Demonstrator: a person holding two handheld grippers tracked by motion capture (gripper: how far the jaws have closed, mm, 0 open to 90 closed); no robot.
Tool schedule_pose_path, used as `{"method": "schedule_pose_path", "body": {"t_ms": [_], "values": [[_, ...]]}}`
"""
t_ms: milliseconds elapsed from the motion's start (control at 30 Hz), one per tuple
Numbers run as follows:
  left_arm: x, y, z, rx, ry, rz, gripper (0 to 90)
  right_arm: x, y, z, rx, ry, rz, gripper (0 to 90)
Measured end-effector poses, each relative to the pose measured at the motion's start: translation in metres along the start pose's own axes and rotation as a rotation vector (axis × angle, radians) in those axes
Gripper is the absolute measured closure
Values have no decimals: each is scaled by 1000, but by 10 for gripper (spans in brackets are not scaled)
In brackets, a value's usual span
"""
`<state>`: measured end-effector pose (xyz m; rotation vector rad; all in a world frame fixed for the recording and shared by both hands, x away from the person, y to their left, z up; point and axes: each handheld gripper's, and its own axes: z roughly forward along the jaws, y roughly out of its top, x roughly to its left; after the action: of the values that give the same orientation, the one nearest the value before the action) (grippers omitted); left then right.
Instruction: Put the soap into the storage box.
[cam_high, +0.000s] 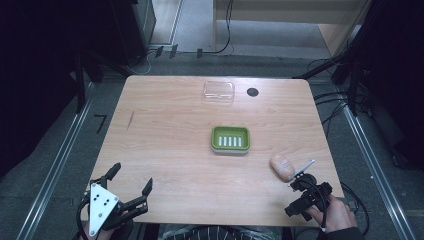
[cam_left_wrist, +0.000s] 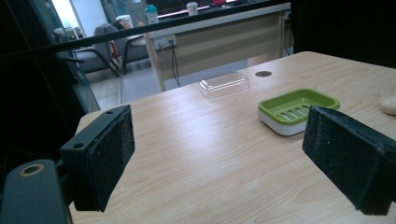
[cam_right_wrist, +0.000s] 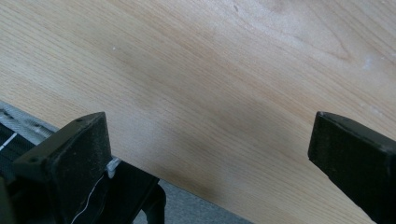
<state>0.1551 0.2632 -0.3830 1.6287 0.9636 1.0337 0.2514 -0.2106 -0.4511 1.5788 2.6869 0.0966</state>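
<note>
Grippers sit at the table's (cam_high: 165, 150) near edge: the left gripper (cam_high: 134, 179) at the near-left corner, jaws spread wide and empty, and the right gripper (cam_high: 306, 176) at the near right in a hand (cam_high: 339, 214), jaws also apart and empty. Just beside it lies a pinkish soap (cam_high: 283, 167). At centre, a green soap dish (cam_high: 230, 139) stands empty; a clear lid (cam_high: 219, 92) lies far off.

Green soap dish (cam_high: 230, 139) mid-table (cam_high: 165, 150)

1 soap dish (cam_high: 230, 139), 1 clear lid (cam_high: 219, 91), 1 soap (cam_high: 283, 167), 2 claws (cam_high: 131, 180) (cam_high: 300, 178)
</note>
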Motion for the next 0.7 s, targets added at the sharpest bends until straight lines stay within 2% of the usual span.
{"method": "schedule_pose_path", "body": {"t_ms": [500,633,667,700], "values": [[0,0,0,2,3,-1,96,2,3,-1,-25,-21,-14,0],[-2,1,2,6,0,7,96,-1,5,3,-40,-17,-25,0],[-3,1,3,7,-4,15,96,-3,7,6,-41,5,-18,0],[-3,1,2,6,-5,15,96,-4,7,6,-44,5,-19,0]]}}
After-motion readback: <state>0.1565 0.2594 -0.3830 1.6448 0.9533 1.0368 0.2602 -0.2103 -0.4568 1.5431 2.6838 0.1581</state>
